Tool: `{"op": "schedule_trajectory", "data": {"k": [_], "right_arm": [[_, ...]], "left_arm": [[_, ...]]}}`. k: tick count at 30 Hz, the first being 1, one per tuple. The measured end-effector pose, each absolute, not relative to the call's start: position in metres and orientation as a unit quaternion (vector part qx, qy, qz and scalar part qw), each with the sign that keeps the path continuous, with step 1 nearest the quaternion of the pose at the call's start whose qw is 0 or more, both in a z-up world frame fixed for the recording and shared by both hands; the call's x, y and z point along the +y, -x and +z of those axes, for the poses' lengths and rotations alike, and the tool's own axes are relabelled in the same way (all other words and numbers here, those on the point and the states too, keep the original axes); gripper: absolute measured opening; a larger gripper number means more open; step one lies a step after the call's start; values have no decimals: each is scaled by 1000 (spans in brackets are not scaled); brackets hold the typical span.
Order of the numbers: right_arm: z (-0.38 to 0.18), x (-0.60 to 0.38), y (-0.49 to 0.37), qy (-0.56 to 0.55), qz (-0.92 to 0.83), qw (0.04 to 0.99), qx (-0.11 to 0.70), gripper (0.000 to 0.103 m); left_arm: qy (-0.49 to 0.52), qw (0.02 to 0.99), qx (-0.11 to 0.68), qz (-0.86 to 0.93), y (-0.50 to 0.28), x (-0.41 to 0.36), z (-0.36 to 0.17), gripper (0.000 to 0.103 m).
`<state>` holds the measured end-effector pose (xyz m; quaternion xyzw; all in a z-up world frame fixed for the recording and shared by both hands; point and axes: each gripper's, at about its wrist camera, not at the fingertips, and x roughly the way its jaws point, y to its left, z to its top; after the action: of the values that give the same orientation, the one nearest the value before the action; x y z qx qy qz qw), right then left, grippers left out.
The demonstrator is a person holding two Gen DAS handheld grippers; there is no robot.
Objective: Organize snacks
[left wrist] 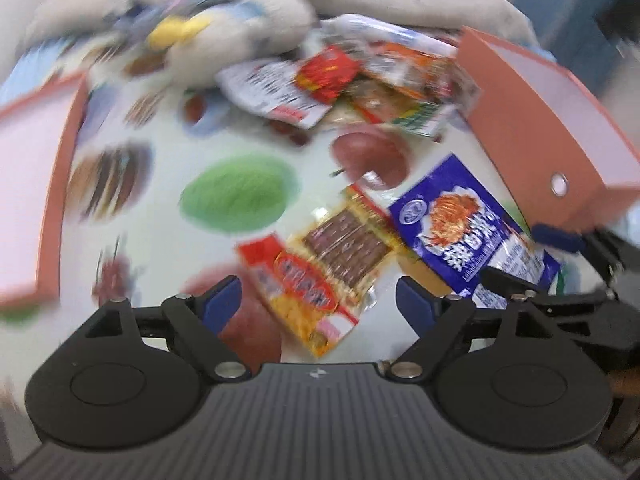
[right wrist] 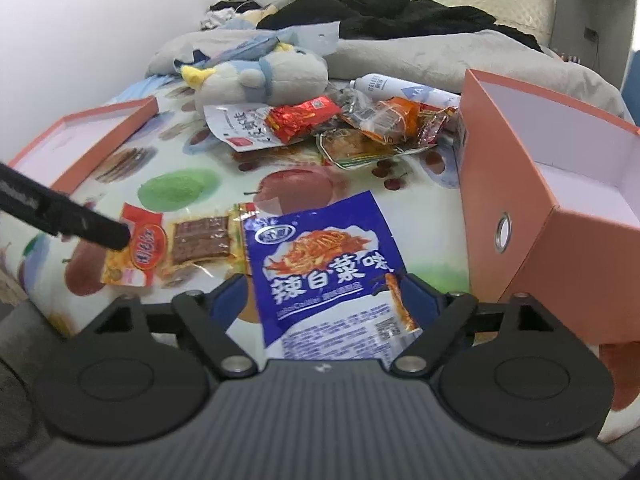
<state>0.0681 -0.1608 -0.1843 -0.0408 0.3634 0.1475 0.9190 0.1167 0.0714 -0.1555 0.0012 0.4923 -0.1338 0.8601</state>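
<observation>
My left gripper (left wrist: 318, 300) stands open over a red-and-yellow snack packet (left wrist: 320, 276) with brown strips, which lies flat on the fruit-print cloth between its blue pads. Beside it, a blue noodle-picture packet (right wrist: 324, 256) lies flat between the open fingers of my right gripper (right wrist: 324, 296); no pad presses on it. One black finger (right wrist: 100, 232) of the left gripper shows above the red-and-yellow packet (right wrist: 180, 248) in the right wrist view. An orange box (right wrist: 560, 184) with a white inside stands at the right.
A heap of several snack packets (right wrist: 340, 124) lies further back, beside a grey plush toy (right wrist: 264, 76) and a white bottle (right wrist: 400, 88). The orange box lid (right wrist: 100, 136) lies at the left. Grey bedding and dark clothes fill the back.
</observation>
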Motion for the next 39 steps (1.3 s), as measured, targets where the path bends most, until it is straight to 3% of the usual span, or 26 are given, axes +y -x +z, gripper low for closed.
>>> {"op": "schedule_trajectory", "data": {"k": [5, 20, 26, 32, 35, 39], "right_arm": [[-189, -165, -72, 45, 175, 911, 371, 85], [-208, -178, -89, 18, 163, 912, 375, 85], [-215, -173, -91, 22, 171, 904, 392, 87], [-218, -170, -91, 34, 171, 900, 400, 87], [-217, -169, -90, 37, 169, 899, 402, 82], [-213, -170, -90, 31, 172, 898, 405, 65]], "left_arm": [[-92, 855, 478, -180, -132, 47, -163, 91], [-211, 815, 471, -262, -167, 12, -209, 91], [-169, 806, 499, -271, -184, 20, -220, 97], [-153, 811, 499, -266, -179, 21, -220, 94], [-152, 812, 497, -265, -175, 19, -219, 86], [-148, 816, 495, -261, -169, 17, -216, 78]]}}
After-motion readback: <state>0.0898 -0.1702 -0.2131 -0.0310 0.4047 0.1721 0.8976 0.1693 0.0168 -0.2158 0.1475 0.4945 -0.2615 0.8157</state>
